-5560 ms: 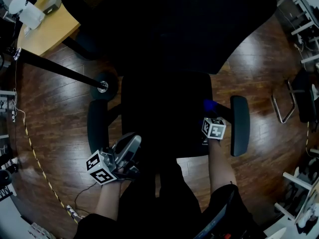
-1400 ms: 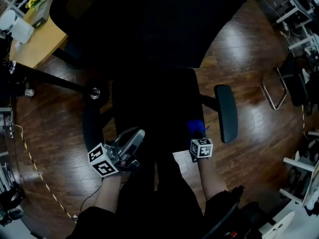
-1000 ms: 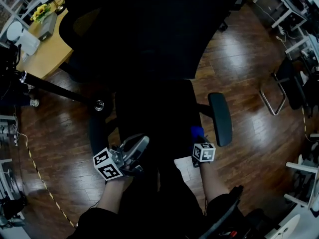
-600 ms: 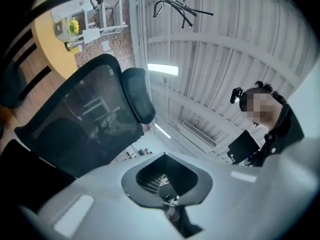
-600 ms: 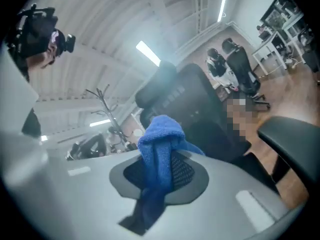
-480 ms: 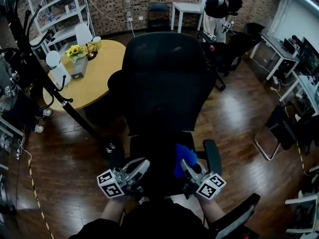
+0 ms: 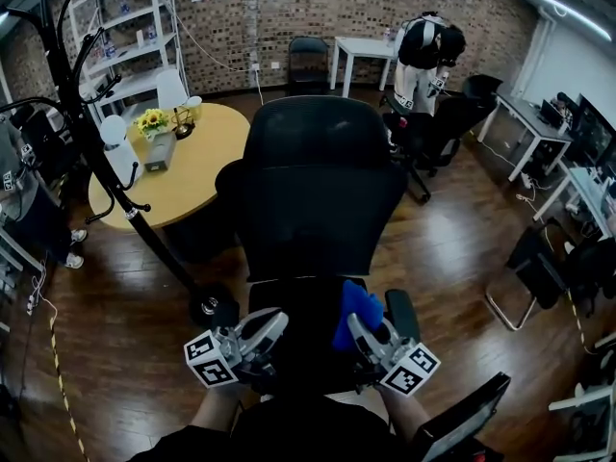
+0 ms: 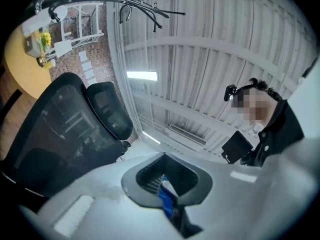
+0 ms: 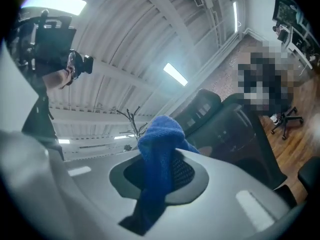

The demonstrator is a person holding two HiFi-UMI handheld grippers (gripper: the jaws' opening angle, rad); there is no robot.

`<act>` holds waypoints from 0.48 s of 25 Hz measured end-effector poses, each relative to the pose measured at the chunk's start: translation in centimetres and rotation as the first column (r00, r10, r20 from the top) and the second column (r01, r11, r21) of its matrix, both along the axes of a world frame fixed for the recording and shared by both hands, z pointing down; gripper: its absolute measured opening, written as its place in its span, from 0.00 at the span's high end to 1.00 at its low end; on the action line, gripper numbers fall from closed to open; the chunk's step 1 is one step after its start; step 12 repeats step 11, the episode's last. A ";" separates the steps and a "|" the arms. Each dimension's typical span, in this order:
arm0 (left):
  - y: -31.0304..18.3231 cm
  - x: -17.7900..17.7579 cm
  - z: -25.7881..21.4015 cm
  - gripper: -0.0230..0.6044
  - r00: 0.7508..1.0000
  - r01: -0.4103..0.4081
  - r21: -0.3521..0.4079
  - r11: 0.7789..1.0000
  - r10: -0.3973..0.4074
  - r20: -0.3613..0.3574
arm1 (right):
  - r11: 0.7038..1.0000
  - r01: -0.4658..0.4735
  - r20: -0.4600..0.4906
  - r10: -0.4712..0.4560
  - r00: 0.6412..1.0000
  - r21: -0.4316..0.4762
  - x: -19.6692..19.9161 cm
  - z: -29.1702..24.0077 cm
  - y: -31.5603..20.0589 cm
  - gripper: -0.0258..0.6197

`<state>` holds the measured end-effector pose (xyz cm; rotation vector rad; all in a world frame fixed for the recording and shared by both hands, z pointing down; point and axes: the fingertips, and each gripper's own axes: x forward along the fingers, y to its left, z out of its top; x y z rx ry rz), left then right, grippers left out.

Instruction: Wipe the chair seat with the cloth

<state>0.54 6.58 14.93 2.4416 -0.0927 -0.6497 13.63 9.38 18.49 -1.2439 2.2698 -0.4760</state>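
The black office chair stands in front of me, its mesh back (image 7: 322, 181) upright and its seat (image 7: 303, 306) just beyond my hands. My right gripper (image 7: 371, 333) is shut on a blue cloth (image 7: 356, 311), held above the seat's right side. In the right gripper view the cloth (image 9: 157, 134) bulges up out of the closed jaws of the right gripper (image 9: 160, 176), which points up at the ceiling. My left gripper (image 7: 262, 330) is over the seat's left front with its jaws together and nothing in them. In its own view the left gripper (image 8: 167, 179) also points upward.
A round wooden table (image 7: 188, 162) with flowers and a black coat stand (image 7: 106, 152) are at the left. The chair's right armrest (image 7: 402, 311) lies beside my right gripper. A person (image 7: 423, 51) stands by a white table at the back. Desks and chairs line the right.
My head view has lifted from straight down on the seat to forward across the room. The right gripper has risen from the seat's right front edge with the cloth.
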 end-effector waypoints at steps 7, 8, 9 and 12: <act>0.7 1.4 -0.3 0.96 1.000 0.002 0.009 1.000 -0.001 -0.009 | 1.000 0.021 -0.011 -0.021 1.000 0.013 -0.4 0.2 0.7 0.87; 0.7 1.6 -0.4 0.96 1.000 0.002 0.007 1.000 -0.002 -0.010 | 1.000 0.024 -0.022 -0.024 0.999 0.016 -0.4 0.0 0.7 0.87; 0.7 1.7 -0.5 0.96 1.000 0.004 0.005 1.000 -0.004 -0.011 | 0.999 0.027 -0.036 -0.026 0.999 0.020 -0.4 -0.2 0.7 0.87; 0.7 2.0 -0.7 0.96 1.000 0.007 0.004 1.000 -0.007 -0.015 | 0.999 0.032 -0.064 -0.030 0.997 0.027 -0.4 -0.6 0.7 0.87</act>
